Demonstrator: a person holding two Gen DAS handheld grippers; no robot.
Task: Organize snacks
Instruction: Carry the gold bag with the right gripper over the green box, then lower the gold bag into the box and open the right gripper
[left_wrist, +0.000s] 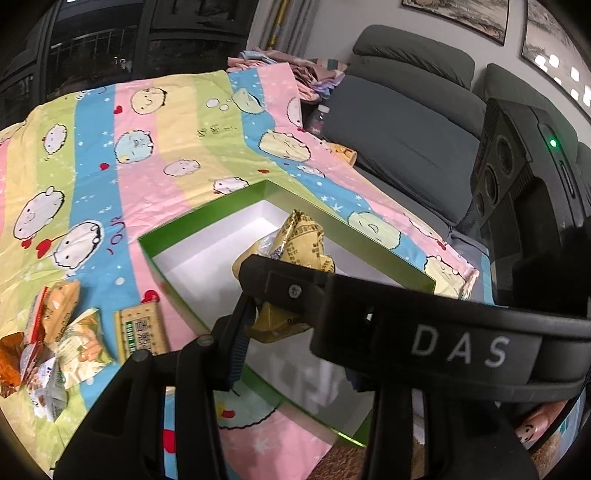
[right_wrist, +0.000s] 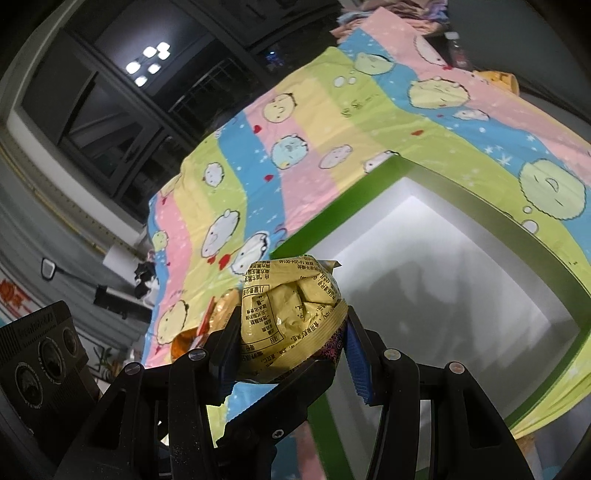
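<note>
Your right tongs (right_wrist: 291, 328) and left tongs (left_wrist: 280, 317) each clamp a gold snack packet (right_wrist: 288, 317) above the nearly empty green box (left_wrist: 207, 225) ahead, while loose snacks (left_wrist: 55, 339) wait on the worktop to their left.

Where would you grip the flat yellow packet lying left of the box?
Across its narrow width, mid-length, from above: the packet lies flat on the cloth, and probably only that width fits between jaws.

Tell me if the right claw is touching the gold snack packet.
Touching. The right wrist view shows the right claw with both blue-padded fingers pressed against the crumpled gold snack packet, pinching it.
</note>
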